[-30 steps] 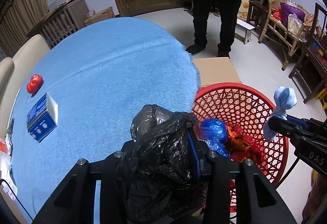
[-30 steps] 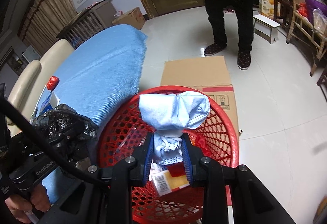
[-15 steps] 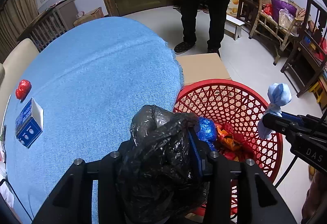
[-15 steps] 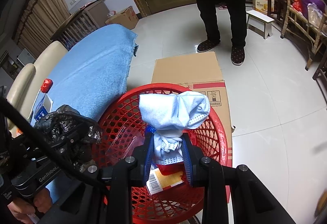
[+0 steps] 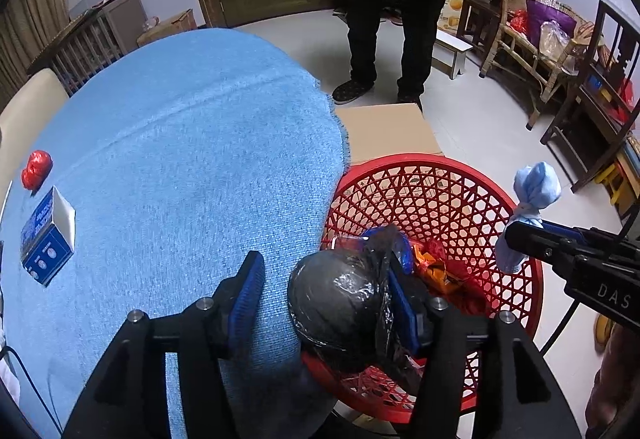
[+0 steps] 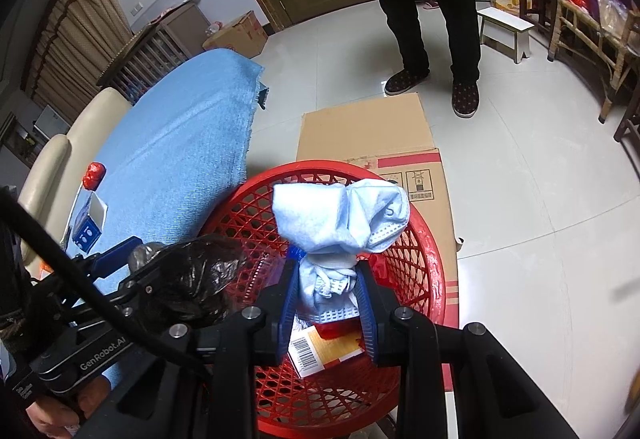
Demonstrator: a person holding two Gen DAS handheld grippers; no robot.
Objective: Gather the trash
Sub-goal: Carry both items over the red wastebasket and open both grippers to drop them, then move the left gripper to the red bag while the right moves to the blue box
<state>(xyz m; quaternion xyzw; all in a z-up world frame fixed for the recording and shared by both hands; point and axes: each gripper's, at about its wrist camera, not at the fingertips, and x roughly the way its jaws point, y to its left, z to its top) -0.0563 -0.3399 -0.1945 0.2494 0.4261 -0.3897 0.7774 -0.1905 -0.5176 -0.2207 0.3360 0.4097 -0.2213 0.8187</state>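
My left gripper (image 5: 323,267) hangs at the edge of the table beside the red mesh basket (image 5: 440,163), and its jaws are opening. A crumpled black plastic bag (image 5: 340,299) sits between them, leaning on the right pad, with a clear gap to the left pad. In the right wrist view the same black bag (image 6: 196,271) bulges out of the left gripper (image 6: 136,263) at the basket's (image 6: 432,239) left rim. My right gripper (image 6: 326,271) is shut on a knotted light-blue cloth and mask bundle (image 6: 340,215) above the basket. That bundle (image 5: 536,187) also shows at the right.
A blue box (image 5: 48,239) and a red wrapper (image 5: 36,167) lie on the blue tablecloth (image 5: 180,159). The basket holds several wrappers and stands on flat cardboard (image 5: 384,131). A person in black (image 5: 392,19) stands behind it; a stool and wicker chair at right.
The left jaws have spread apart. The black bag, gripped tight before, now hangs loose against the right pad, lower and over the basket's edge. The right gripper keeps its hold on the bundle.
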